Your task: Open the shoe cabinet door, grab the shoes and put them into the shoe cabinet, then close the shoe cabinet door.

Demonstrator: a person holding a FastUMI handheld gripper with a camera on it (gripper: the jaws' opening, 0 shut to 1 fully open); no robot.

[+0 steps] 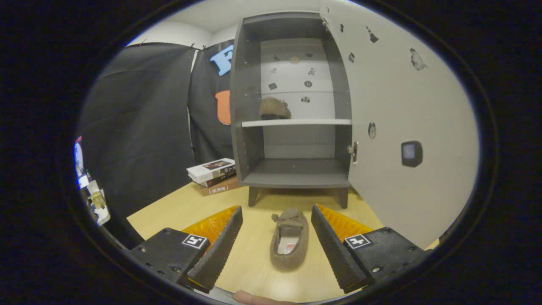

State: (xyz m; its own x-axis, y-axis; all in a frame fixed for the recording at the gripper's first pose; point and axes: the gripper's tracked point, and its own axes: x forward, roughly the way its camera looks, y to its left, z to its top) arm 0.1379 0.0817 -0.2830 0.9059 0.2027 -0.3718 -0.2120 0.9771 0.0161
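Gripper (277, 228) fingers spread wide, brown slipper (289, 239) lying on the wooden table (178, 207) between them, untouched.
Beyond stands the shoe cabinet (292, 110), door (406, 118) swung open, a second slipper (274, 109) on its shelf; spine writing on the books (214, 176) beside it is unreadable.
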